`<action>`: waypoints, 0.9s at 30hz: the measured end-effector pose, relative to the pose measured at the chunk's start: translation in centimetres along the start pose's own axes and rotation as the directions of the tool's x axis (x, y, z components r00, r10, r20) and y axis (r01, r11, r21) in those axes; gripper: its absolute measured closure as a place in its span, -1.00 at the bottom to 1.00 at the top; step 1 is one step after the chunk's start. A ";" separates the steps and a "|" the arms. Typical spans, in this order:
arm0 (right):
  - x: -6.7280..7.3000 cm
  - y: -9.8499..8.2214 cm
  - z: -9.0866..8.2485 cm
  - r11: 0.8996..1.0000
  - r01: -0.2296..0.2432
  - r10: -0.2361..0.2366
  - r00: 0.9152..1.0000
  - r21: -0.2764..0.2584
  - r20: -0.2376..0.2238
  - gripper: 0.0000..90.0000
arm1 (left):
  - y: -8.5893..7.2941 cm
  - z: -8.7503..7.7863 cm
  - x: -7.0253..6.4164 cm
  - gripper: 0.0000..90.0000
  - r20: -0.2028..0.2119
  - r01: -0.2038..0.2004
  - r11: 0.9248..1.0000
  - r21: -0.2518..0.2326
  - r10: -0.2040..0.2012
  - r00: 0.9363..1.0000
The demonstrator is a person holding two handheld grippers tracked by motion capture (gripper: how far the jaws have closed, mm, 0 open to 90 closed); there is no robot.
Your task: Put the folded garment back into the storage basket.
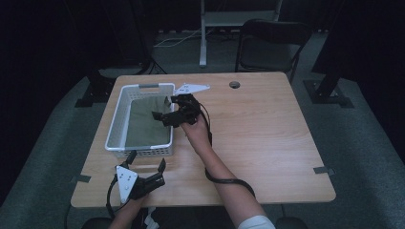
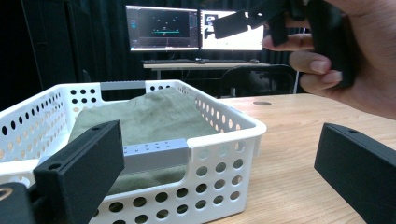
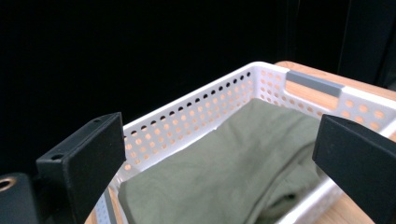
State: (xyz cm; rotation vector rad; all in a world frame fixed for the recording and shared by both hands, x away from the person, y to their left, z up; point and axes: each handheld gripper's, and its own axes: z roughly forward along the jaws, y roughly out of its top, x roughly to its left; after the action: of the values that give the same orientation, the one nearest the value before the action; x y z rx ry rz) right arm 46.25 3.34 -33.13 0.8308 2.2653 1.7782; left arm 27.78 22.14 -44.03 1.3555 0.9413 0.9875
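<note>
Left gripper rests near the worktop edge, fingers apart. Right gripper, fingers apart, hovers over the basket; next, probably grasping the green cloth.

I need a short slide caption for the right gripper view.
Open right claw above green cloth in white basket.

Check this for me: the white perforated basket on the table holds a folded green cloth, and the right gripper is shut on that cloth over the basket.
One thing is wrong: the right gripper is open, not shut on the green cloth. The right gripper view shows its fingers spread wide above the cloth, apart from it. The rest holds: the cloth lies in the white basket on the table.
</note>
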 end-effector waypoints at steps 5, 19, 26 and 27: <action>-0.3 -0.5 -1.2 1.000 0.005 -0.005 0.999 0.005 0.040 -0.95 | 0.0 0.0 0.0 -0.94 -0.001 0.000 1.000 0.000 0.000 1.000; -0.4 -1.3 -5.0 0.999 0.037 -0.037 0.994 0.007 0.103 -0.95 | 0.0 0.0 0.0 -0.94 0.000 -0.001 1.000 -0.001 0.001 1.000; -0.4 -1.7 -6.7 0.999 0.035 -0.036 0.988 0.006 0.147 -0.95 | 0.0 0.0 0.0 -0.94 0.000 0.000 1.000 -0.001 0.000 1.000; -0.4 -1.8 -6.9 0.999 0.036 -0.037 0.989 0.008 0.146 -0.95 | 0.0 0.0 0.0 -0.94 0.000 0.000 1.000 0.000 0.000 1.000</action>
State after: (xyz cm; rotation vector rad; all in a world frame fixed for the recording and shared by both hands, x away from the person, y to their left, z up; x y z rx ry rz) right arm 42.99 -3.01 -32.91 0.8834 2.1795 1.6386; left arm 27.75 22.15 -44.04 1.3549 0.9413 0.9877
